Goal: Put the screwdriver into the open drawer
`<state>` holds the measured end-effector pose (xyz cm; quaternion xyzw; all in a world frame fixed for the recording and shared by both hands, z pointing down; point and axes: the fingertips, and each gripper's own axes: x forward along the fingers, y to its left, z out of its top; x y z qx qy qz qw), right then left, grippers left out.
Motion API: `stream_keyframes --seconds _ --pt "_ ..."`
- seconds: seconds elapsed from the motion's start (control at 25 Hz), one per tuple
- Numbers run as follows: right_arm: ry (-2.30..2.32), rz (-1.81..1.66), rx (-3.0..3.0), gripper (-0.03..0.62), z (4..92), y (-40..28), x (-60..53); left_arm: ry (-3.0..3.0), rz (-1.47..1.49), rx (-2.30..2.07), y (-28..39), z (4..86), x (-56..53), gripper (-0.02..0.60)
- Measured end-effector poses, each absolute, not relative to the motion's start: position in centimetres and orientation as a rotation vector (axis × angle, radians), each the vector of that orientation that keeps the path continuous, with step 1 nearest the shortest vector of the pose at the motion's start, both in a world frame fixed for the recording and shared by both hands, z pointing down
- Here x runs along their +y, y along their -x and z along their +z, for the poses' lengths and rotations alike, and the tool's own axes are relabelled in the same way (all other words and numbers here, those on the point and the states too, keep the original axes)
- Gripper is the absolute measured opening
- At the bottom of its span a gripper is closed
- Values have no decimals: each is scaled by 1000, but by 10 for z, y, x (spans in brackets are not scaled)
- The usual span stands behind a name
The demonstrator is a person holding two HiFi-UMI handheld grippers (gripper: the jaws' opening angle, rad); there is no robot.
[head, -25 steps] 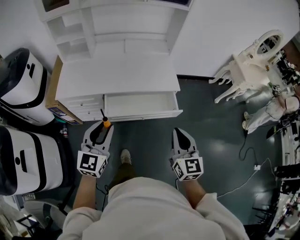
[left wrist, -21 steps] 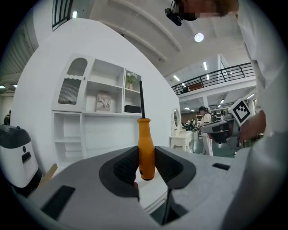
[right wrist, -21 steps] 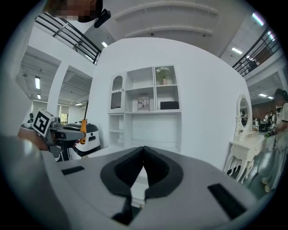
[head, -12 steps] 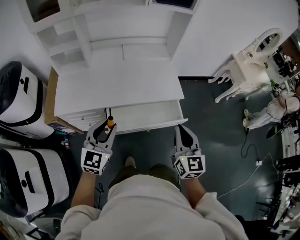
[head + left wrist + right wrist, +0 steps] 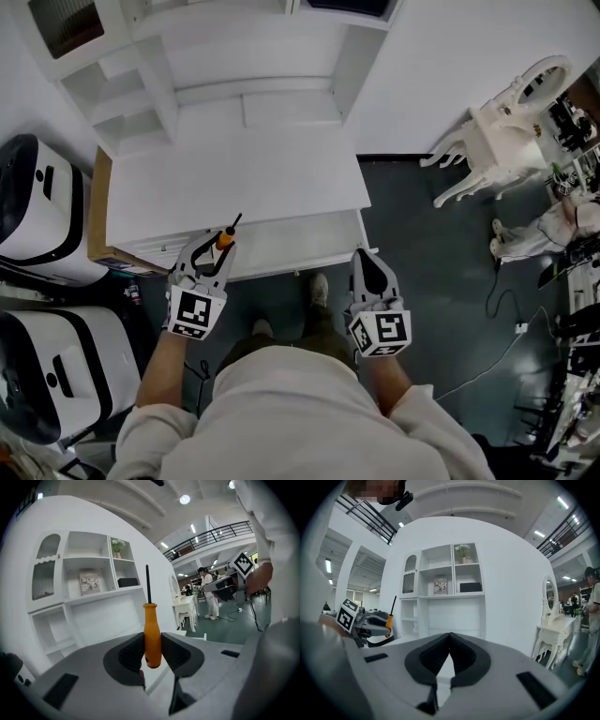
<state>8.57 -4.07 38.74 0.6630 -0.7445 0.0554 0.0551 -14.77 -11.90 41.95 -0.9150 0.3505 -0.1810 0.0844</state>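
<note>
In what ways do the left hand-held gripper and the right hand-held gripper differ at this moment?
The left hand-held gripper is shut on the orange handle of the screwdriver; the right hand-held gripper has its jaws together with nothing between them. The left one carries the tool with its dark shaft pointing upward; the right one carries no tool. What they share: both are held level near the front of the open drawer, one at each end.

White ornate dressing table with oval mirror [image 5: 497, 141] at right, on dark teal floor [image 5: 422, 244]. Two white-and-black rounded machines [image 5: 37, 216] at left; brown cardboard box [image 5: 97, 206] just beside upper one. White open shelving [image 5: 141, 84] at top.
</note>
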Motion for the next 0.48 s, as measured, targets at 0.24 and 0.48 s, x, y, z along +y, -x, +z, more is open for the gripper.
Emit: stream_keyframes --seconds 0.24,0.48 --pt "-1998 179 -2290 3 390 -109 -72 2640 -686 999 125 441 -140 112" --pt "-1971 212 -2296 3 397 -137 -95 2505 -879 914 99 465 -156 112"
